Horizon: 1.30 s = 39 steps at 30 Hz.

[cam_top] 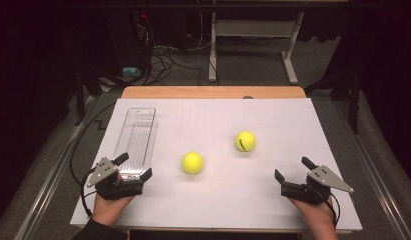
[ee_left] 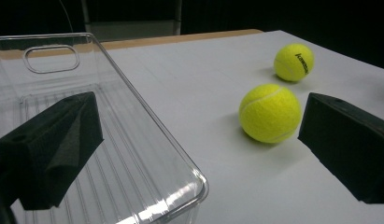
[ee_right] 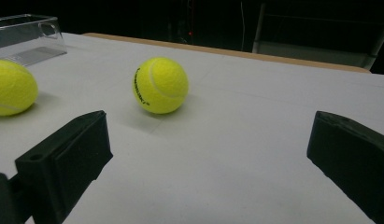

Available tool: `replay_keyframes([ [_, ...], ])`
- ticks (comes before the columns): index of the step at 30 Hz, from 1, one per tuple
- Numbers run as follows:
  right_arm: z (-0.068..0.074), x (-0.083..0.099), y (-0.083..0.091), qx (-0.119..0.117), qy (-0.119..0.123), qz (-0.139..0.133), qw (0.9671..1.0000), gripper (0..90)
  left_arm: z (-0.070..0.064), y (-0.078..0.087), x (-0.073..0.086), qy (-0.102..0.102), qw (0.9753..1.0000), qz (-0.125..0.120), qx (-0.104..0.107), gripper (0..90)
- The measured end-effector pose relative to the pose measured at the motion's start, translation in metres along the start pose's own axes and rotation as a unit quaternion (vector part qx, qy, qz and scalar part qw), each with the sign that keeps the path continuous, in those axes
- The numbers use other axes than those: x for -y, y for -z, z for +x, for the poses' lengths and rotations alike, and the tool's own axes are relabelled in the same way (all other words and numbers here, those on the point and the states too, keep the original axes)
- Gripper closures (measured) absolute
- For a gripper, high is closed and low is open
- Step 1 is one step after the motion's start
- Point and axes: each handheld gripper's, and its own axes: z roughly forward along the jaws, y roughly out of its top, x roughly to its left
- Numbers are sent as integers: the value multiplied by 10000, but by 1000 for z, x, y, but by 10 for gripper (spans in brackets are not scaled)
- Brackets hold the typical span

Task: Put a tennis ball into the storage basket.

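Observation:
Two yellow tennis balls lie on the white sheet [cam_top: 233, 195]: one near the middle [cam_top: 192, 162] [ee_left: 270, 113] [ee_right: 12, 87], and a lettered one farther right [cam_top: 245, 141] [ee_left: 294, 62] [ee_right: 160, 85]. A clear plastic tray [cam_top: 136, 135] [ee_left: 147, 140] [ee_right: 26, 32] lies lengthwise at the left and holds nothing. My left gripper [cam_top: 137, 166] [ee_left: 201, 114] is open, and the tray's near end sits between its jaws without being touched. My right gripper [cam_top: 292, 168] [ee_right: 208, 130] stands open at the right front with bare sheet between its jaws, short of the lettered ball.
The wooden table edge [cam_top: 213, 92] shows beyond the sheet. Behind it on the floor are a white desk frame [cam_top: 253, 30] and loose cables [cam_top: 163, 60]. Dark floor surrounds the table on both sides.

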Motion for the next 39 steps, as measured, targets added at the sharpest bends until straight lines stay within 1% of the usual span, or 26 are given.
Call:
replay_keyframes([
  [3,1,-1,1,-14,5,-35,10000,0,-1,-1,0,19,10000,13,13,7],
  [7,3,-1,1,-42,-10,19,10000,0,-1,-1,0,28,10000,7,20,6],
  [13,3,-1,1,-40,37,-25,10000,0,-2,-3,-1,-16,10000,21,23,7],
  [18,3,0,-1,-49,41,-5,10000,0,-4,-2,-2,-62,10000,27,29,7],
  [23,4,-1,-1,-65,63,0,10000,0,-5,-3,-4,-50,10000,19,56,7],
  [25,4,0,-1,-67,68,4,10000,0,-7,-4,-6,-113,9999,86,89,7],
  [27,4,0,-1,-71,64,7,10000,0,-11,-6,-9,-203,9996,163,120,7],
  [31,4,0,-2,-61,60,53,9999,0,-20,-11,-11,-311,9988,301,216,7],
  [36,4,0,-3,-80,58,62,9999,0,-30,-17,-12,-343,9979,420,364,7],
  [39,5,0,-3,-92,90,74,9999,0,-36,-20,-13,-403,9968,539,441,7],
])
